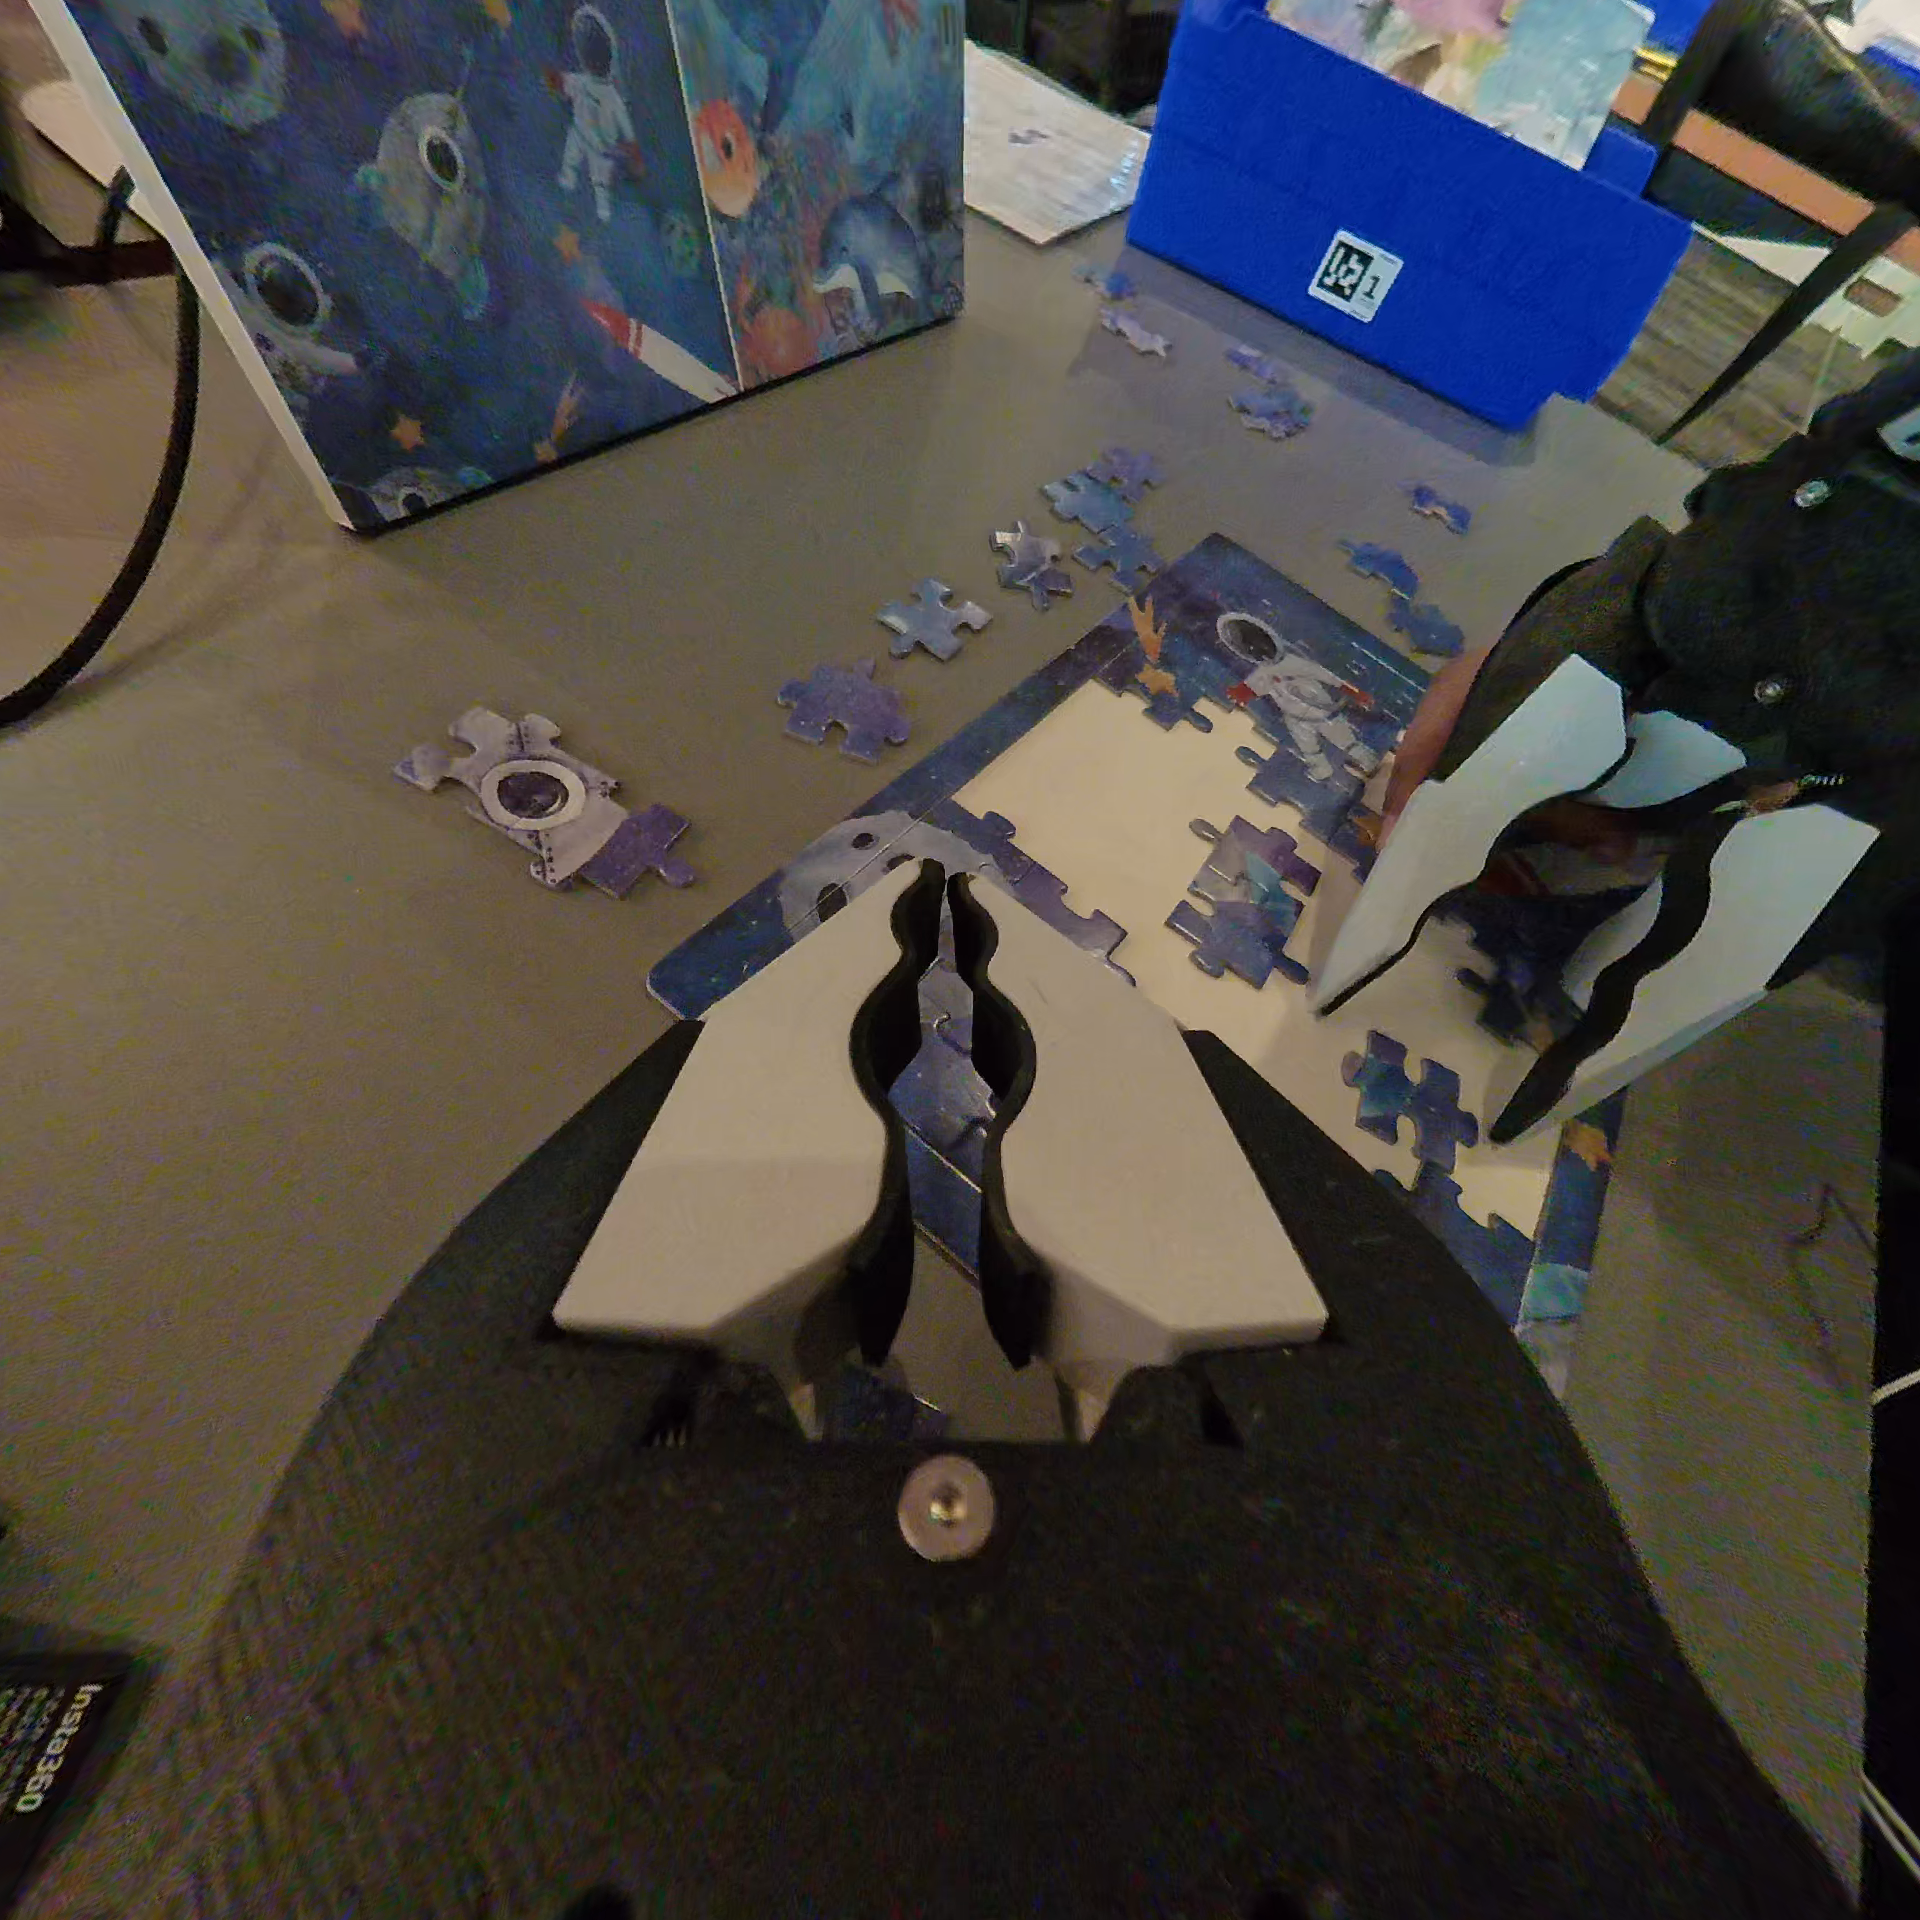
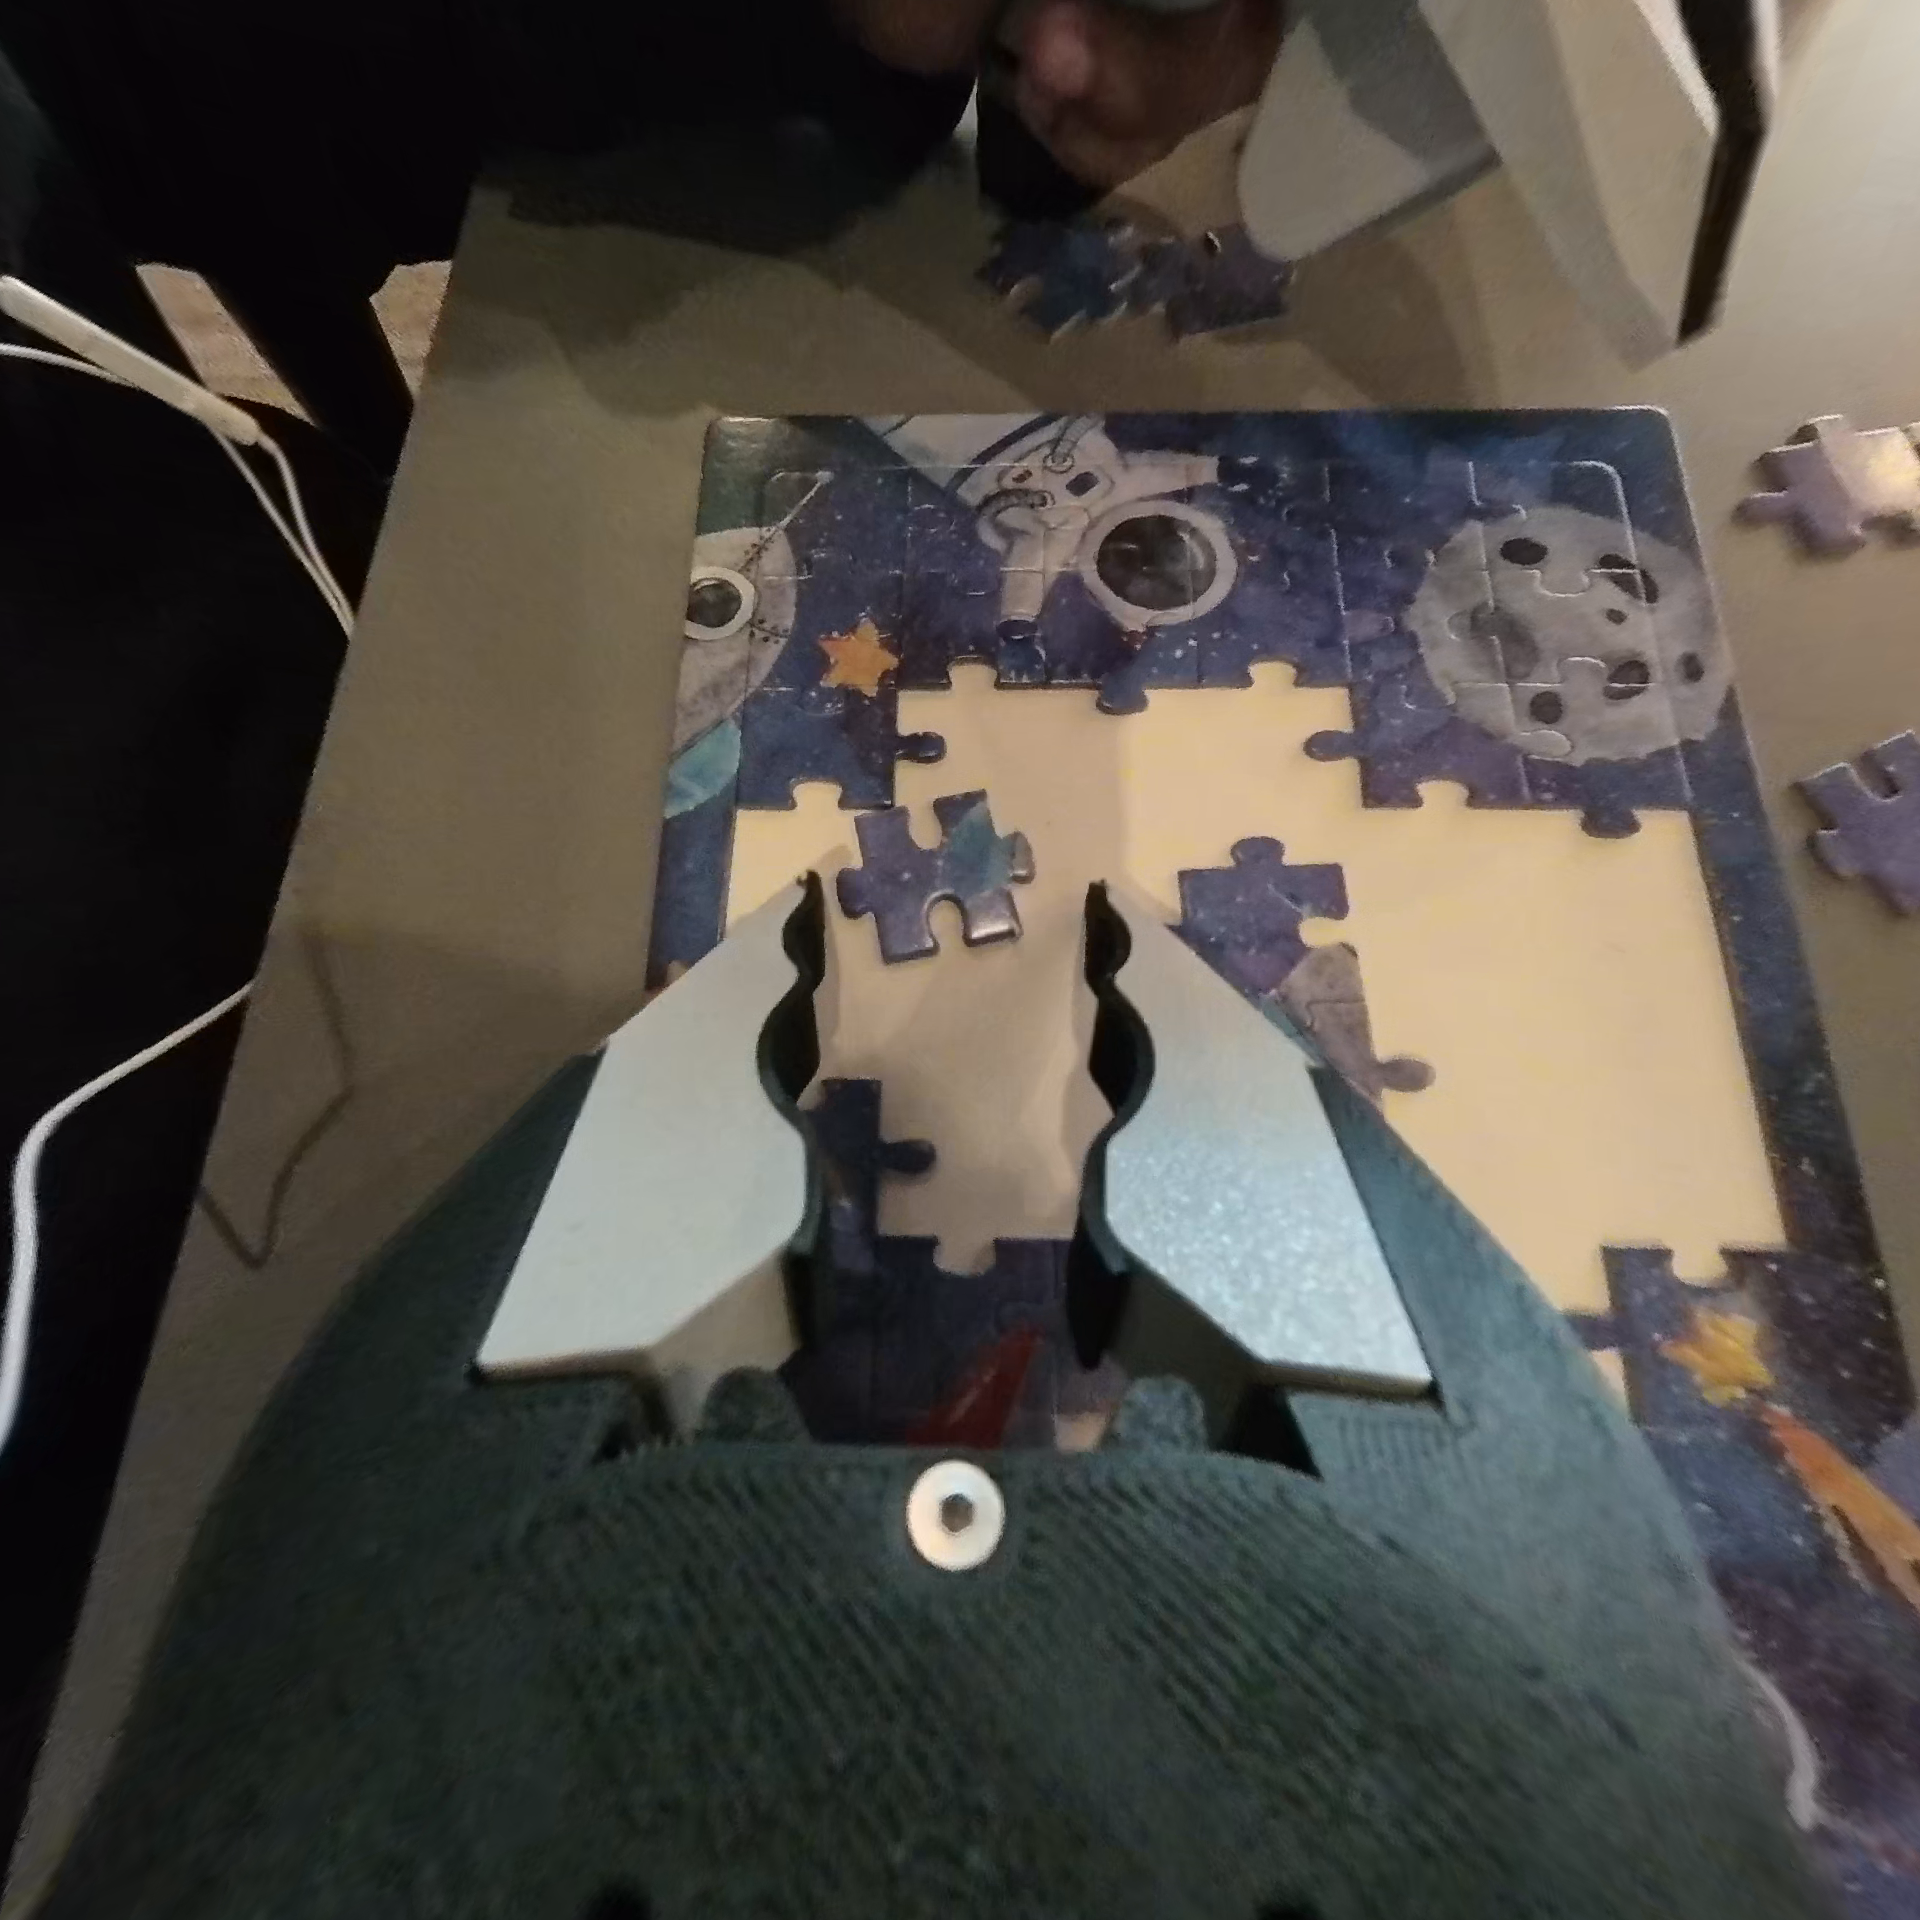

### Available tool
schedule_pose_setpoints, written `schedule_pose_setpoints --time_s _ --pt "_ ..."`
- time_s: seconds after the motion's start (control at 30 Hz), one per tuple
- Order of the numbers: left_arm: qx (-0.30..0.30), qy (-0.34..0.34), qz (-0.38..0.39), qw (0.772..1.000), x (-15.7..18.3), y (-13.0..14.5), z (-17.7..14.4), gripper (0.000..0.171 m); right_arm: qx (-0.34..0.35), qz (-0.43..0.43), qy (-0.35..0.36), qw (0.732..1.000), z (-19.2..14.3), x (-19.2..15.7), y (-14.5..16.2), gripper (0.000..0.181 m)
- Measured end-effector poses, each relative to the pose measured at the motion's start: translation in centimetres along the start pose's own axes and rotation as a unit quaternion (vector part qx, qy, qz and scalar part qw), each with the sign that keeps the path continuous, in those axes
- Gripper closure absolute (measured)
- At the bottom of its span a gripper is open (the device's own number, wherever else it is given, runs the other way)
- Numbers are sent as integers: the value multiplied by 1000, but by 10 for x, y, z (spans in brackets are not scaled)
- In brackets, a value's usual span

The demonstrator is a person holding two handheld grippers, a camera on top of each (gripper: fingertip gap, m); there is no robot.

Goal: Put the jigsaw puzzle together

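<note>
The jigsaw board point(image 2: 1455, 1039) lies on the grey table, its cream middle partly bare and its blue space picture joined around the edges; it also shows in the left wrist view point(image 1: 1091, 769). My right gripper point(image 2: 951, 894) is open, low over the board, with a loose blue piece point(image 2: 940, 883) lying between its tips. From the left wrist view the right gripper point(image 1: 1418, 1065) stands over that piece point(image 1: 1413, 1091). A small joined cluster point(image 2: 1278, 935) lies on the bare part. My left gripper point(image 1: 945, 878) is shut and empty over the board's moon corner.
Loose pieces point(image 1: 842, 707) and a joined porthole group point(image 1: 540, 795) lie left of the board. The puzzle box point(image 1: 520, 208) stands at the back left and a blue bin point(image 1: 1403, 208) at the back right. A black cable point(image 1: 156, 468) hangs left. White cables point(image 2: 156, 416) run past the table edge.
</note>
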State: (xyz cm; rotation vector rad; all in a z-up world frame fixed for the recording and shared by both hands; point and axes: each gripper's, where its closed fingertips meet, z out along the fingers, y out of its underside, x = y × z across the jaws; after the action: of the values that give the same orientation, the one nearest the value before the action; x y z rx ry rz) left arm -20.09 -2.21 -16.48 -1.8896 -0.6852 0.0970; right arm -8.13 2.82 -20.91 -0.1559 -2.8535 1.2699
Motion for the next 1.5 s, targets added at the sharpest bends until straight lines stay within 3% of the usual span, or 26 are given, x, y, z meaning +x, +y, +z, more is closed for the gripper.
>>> schedule_pose_setpoints --time_s 0.17,0.3,0.33,0.37,0.47,0.6,0.77,1.0,1.5 --pt "4 -2 2 1000 0 -1 -1 171 -5 -18 0 1000 2 -4 -1 149" --pt "16 3 17 1000 4 -5 -3 171 -8 -16 0 1000 1 -4 -1 150" --pt "25 11 26 999 9 -8 -4 171 -3 -14 -1 1000 0 -4 -2 155" --pt "36 20 38 998 14 -11 -6 170 8 -12 1 1000 -2 -3 -6 181" --pt "64 43 71 995 30 -20 -9 164 62 7 13 998 -16 6 -21 172" --pt "53 48 80 994 34 -16 -6 162 105 30 48 993 -32 22 -31 161" --pt "45 52 91 993 39 -13 -2 163 57 9 57 997 -14 25 -21 139" --pt "39 55 96 993 41 -12 0 164 -14 -7 18 1000 7 24 -8 135" --pt "49 58 101 992 44 -15 -2 165 -3 -3 23 1000 5 22 -9 149"
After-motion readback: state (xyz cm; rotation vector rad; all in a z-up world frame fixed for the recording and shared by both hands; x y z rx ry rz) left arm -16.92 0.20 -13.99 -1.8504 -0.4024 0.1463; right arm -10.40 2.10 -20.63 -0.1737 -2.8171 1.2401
